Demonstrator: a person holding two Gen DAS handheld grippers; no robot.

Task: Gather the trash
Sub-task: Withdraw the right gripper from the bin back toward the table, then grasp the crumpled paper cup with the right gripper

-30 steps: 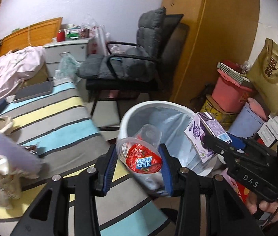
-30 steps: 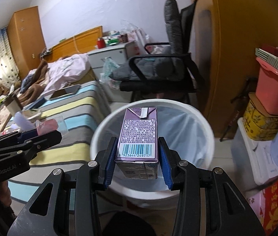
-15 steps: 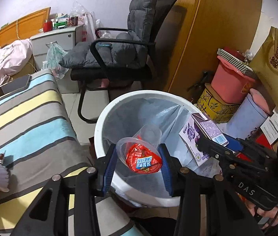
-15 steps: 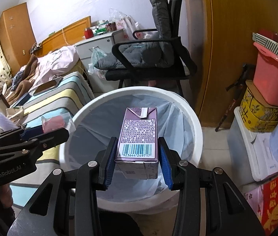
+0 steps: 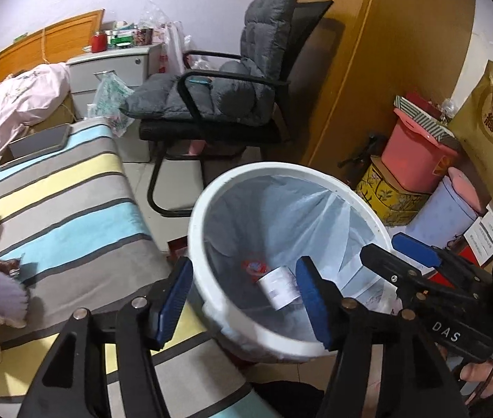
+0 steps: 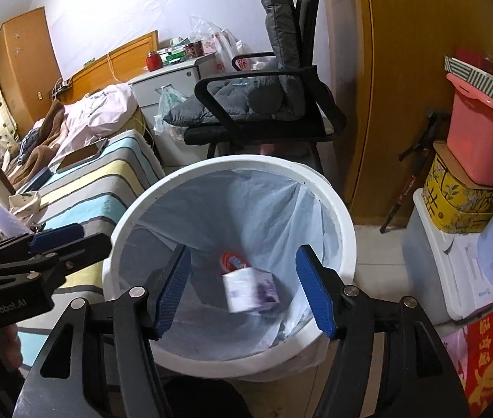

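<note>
Both grippers spread wide w/ nothing in them: left gripper (image 5: 243, 292) and right gripper (image 6: 243, 287) hang over the white bin (image 6: 345, 230). Carton (image 6: 251, 289) and red-label cup (image 6: 232, 261) lie down inside the liner, mid-bin. Bin rim sits just beside the striped bed (image 5: 65, 202); chair (image 5: 218, 104) stands behind.

carton (image 6: 250, 289) blurred inside bin (image 6: 345, 223)

The right gripper (image 5: 417, 254) has "DAS" on its side. The left gripper (image 6: 58, 240) has "GenRobot.AI" on its side.
</note>
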